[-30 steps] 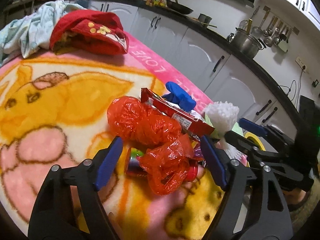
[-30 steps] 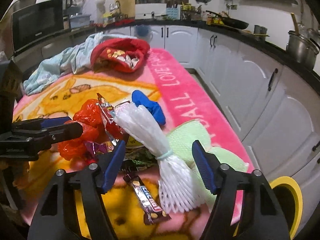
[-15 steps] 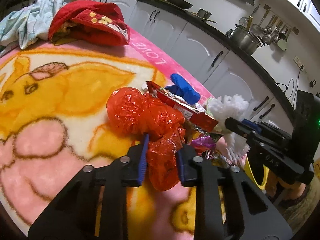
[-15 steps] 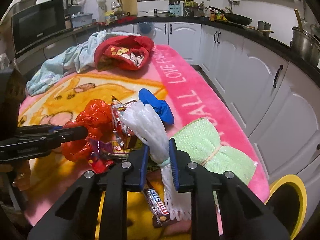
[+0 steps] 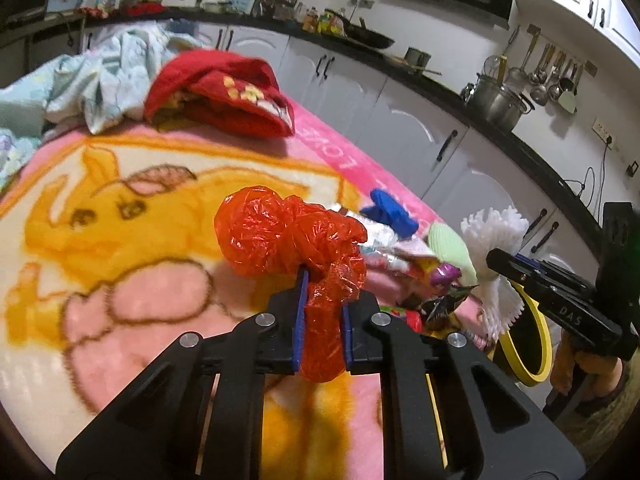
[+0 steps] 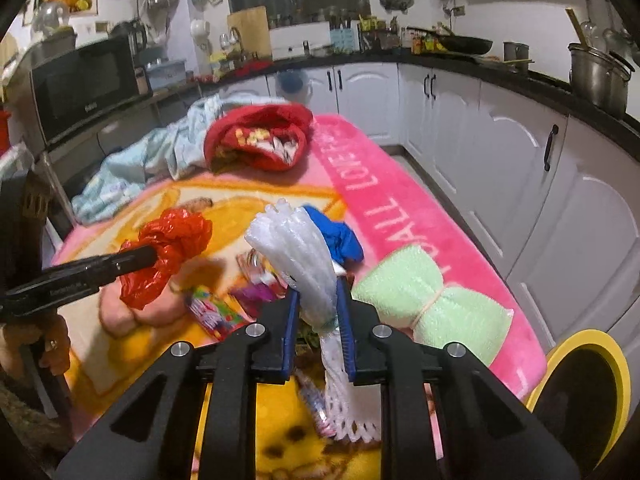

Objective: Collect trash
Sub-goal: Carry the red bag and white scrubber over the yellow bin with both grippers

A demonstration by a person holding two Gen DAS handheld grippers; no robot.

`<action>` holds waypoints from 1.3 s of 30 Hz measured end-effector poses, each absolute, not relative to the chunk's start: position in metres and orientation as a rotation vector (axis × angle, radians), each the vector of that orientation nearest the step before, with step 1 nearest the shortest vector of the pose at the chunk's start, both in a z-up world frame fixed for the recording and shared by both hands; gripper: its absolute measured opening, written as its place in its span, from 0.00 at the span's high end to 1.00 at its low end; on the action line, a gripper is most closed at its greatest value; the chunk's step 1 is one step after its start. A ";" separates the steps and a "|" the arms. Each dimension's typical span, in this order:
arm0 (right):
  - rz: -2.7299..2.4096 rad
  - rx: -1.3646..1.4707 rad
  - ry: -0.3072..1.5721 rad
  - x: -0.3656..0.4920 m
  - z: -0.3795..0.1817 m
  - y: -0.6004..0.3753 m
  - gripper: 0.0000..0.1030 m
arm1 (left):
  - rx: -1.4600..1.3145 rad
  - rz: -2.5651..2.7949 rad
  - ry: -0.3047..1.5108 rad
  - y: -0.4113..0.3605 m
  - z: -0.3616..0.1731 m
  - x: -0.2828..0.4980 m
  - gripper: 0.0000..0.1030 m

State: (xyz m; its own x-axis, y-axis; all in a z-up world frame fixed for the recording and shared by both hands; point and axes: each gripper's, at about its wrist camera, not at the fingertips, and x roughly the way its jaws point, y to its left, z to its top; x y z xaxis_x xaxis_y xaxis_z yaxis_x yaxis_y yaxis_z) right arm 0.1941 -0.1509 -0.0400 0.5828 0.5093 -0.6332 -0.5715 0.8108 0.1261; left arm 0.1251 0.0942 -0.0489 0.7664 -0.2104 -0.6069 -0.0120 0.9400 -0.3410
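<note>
Now both grippers have a piece of trash each, so the picking-up step looks done. The left gripper (image 5: 322,322) is pinched tight on the red plastic bag (image 5: 288,236), and the crumpled bag sticks up past its fingers, above the blanket (image 5: 120,264). The right gripper (image 6: 318,324) is squeezed shut on the white foam net (image 6: 298,256), with the frilly end of the net hanging down under it. Its jaws have just been closing, with the net between them.

More trash lies on the blanket between the two grippers: candy wrappers (image 6: 212,308), a blue glove (image 6: 340,236) and a green foam net (image 6: 424,300). The yellow bin (image 6: 580,396) stands on the floor just past the blanket's edge, low on the right.

The next move, I think, is to carry both pieces over the bin and let go. The bag and net are soft and light, so they could slip or snag on the way.
</note>
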 end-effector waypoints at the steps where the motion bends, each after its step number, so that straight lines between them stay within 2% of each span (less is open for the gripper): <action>1: 0.630 -0.089 0.701 0.193 -0.037 -0.152 0.83 | -0.336 -0.111 0.687 0.094 -0.046 0.124 0.92; 23: 0.579 -0.002 0.617 0.172 -0.001 -0.194 0.83 | -0.250 -0.227 0.592 0.043 0.001 0.117 0.92; 39: 0.374 0.119 0.590 0.159 0.015 -0.295 0.83 | -0.146 -0.416 0.575 -0.049 0.017 0.138 0.92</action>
